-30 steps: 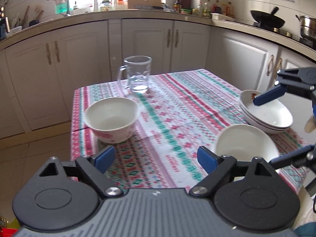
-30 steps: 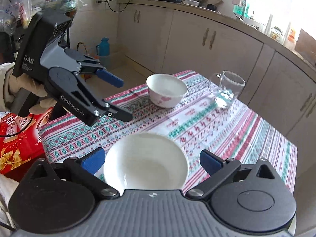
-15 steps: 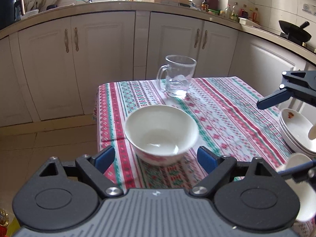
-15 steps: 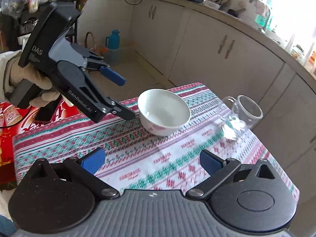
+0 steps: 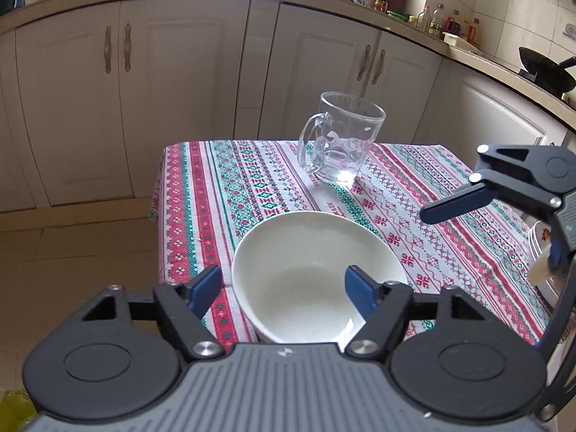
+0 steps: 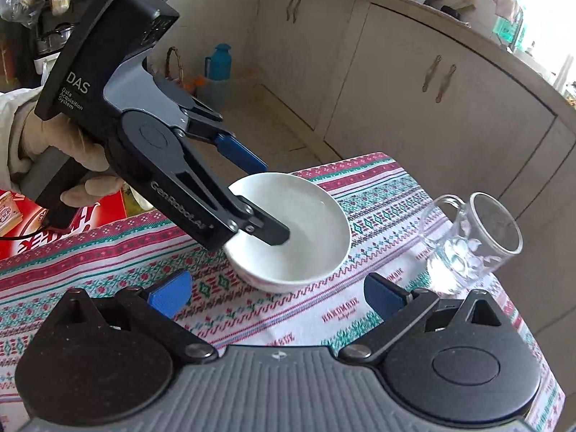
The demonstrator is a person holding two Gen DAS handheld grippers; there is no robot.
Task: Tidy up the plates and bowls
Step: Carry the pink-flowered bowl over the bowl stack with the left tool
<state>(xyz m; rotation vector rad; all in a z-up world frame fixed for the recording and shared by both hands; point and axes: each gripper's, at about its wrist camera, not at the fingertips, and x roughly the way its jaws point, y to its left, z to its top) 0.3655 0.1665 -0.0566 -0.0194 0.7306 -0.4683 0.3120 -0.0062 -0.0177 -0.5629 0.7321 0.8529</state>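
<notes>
On tablecloth [image 5: 252, 176]: empty bowl [image 5: 306, 262], glass mug [image 5: 342, 144].

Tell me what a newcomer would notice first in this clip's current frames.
Probably the white bowl near the table's edge, with the left gripper straddling its rim, one finger inside and one outside, jaws just closing. Next, the clear glass mug standing behind it on the patterned tablecloth. The right gripper hovers open, holding nothing.

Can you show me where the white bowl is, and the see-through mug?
white bowl [image 5: 309, 262], left wrist view, on its inner wall.
see-through mug [image 5: 345, 144], left wrist view, on its glass side.
</notes>
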